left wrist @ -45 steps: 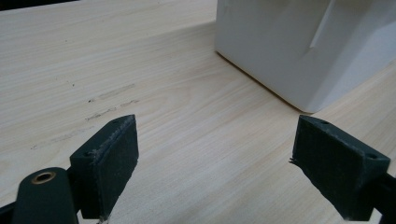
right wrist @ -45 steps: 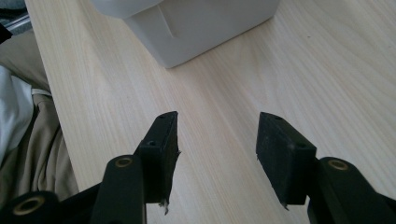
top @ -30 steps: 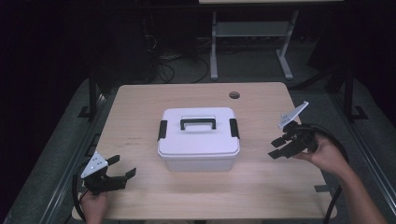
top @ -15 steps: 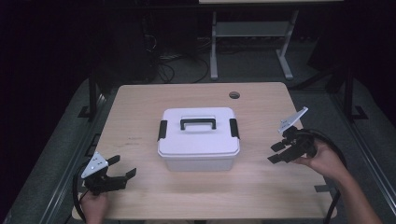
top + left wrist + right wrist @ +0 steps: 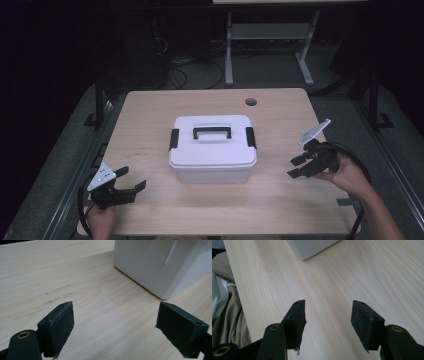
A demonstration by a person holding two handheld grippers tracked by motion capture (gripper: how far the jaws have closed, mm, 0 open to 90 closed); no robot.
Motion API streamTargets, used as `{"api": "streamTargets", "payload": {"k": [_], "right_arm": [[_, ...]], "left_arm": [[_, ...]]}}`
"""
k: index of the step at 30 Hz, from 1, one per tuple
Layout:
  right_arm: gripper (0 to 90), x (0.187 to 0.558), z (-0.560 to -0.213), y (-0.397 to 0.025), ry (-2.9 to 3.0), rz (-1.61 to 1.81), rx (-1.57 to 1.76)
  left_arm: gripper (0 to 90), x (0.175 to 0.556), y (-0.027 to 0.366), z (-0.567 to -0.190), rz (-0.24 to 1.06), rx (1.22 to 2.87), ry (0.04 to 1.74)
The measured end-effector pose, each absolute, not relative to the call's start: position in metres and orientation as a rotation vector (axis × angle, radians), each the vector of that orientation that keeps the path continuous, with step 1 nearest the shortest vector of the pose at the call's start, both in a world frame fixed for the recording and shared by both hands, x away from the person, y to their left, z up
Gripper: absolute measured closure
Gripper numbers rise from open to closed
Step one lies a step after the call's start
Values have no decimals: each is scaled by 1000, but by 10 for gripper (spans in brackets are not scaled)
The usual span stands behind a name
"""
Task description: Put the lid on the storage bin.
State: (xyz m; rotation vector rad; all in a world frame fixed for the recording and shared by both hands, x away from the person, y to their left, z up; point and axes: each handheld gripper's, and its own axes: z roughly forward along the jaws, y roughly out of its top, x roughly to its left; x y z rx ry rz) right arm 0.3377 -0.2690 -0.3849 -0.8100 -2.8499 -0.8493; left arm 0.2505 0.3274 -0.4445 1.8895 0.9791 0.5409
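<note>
1. Wooden table (image 5: 150, 120): white lidded box (image 5: 212, 150) sits at centre, latches closed.
2. My left gripper (image 5: 131, 180): jaws parted, empty, near the box's front-left.
3. My right gripper (image 5: 298, 167): jaws parted, empty, right of box.

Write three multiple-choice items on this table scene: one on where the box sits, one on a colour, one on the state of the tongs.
1. Where is the white box?
A. middle of the table
B. at its far right corner
C. on the floor

2. What colour is the box's handle?
A. red
B. black
C. yellow

3. How are the left tongs and right tongs?
A. both shut on the box
B. one holds the handle
C. both open, holding nothing

Key: 1 A, the high view shows bare wood all round the box; 2 B, a dark handle on the white lid; 3 C, each gripper view shows jaws apart over bare wood.
</note>
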Motion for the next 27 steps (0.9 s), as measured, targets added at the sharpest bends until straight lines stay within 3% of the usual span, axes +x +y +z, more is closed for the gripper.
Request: {"api": "streamTargets", "payload": {"k": [27], "right_arm": [[439,324,-413,-278,-2817,-835,-841]], "left_arm": [[136,250,327,-444,542,1890,977]]}}
